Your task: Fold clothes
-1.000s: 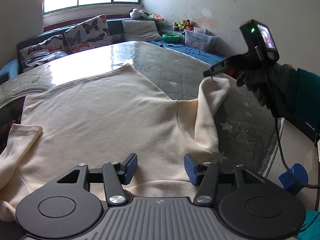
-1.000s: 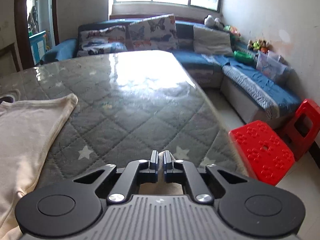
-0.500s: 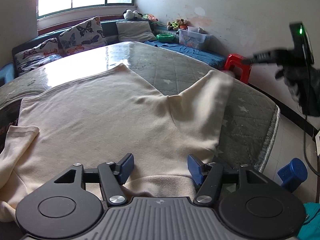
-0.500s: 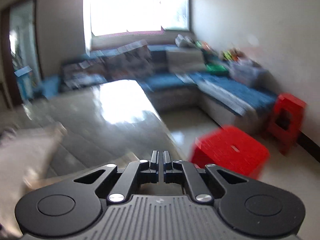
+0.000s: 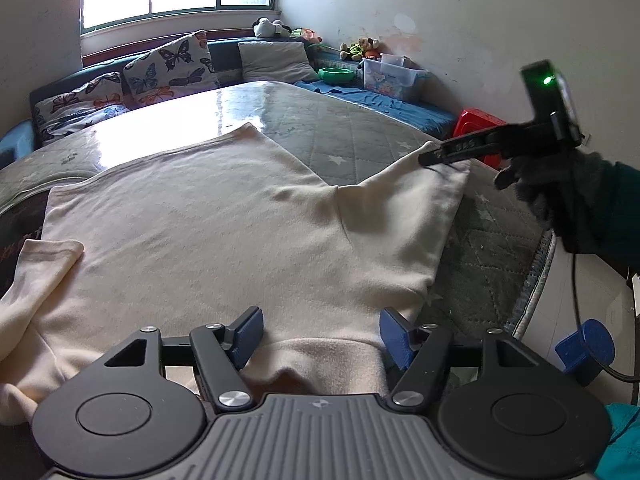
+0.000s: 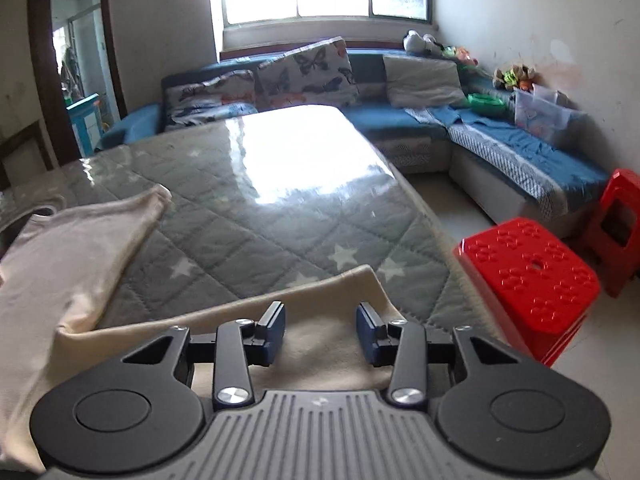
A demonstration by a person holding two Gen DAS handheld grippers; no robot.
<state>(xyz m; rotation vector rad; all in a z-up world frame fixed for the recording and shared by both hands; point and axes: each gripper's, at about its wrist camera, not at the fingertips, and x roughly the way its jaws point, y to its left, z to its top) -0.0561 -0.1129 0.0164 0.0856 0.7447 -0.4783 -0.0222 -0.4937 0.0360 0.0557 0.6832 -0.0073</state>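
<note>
Lying spread across the quilted grey mattress (image 5: pixel 360 136), whose star-printed cover is glossy under the window light, is a cream sweatshirt (image 5: pixel 200 232) of soft, fleecy knit. Its body is flat and roughly square; one sleeve (image 5: pixel 404 216) stretches out toward the mattress's right edge, and the other sleeve (image 5: pixel 36 280) lies bunched at the left with a rounded cuff.

Against the far wall a clear plastic bin (image 5: pixel 390 78) sits on the blue couch; what it holds cannot be made out. Beside it rests a green bowl (image 5: pixel 336 75), and a red plastic stool (image 6: pixel 528 280) with a dimpled top stands on the floor by the mattress.

The left gripper (image 5: pixel 320 334) hovers low over the near edge of the sweatshirt, its blue pads (image 5: pixel 248 330) well apart with fabric between them but not pinched. The right gripper (image 6: pixel 320 332), held in a dark-gloved hand (image 5: pixel 560 184), reaches level over the sleeve's end, its fingers spread wide and the cloth lying loose beneath them.
</note>
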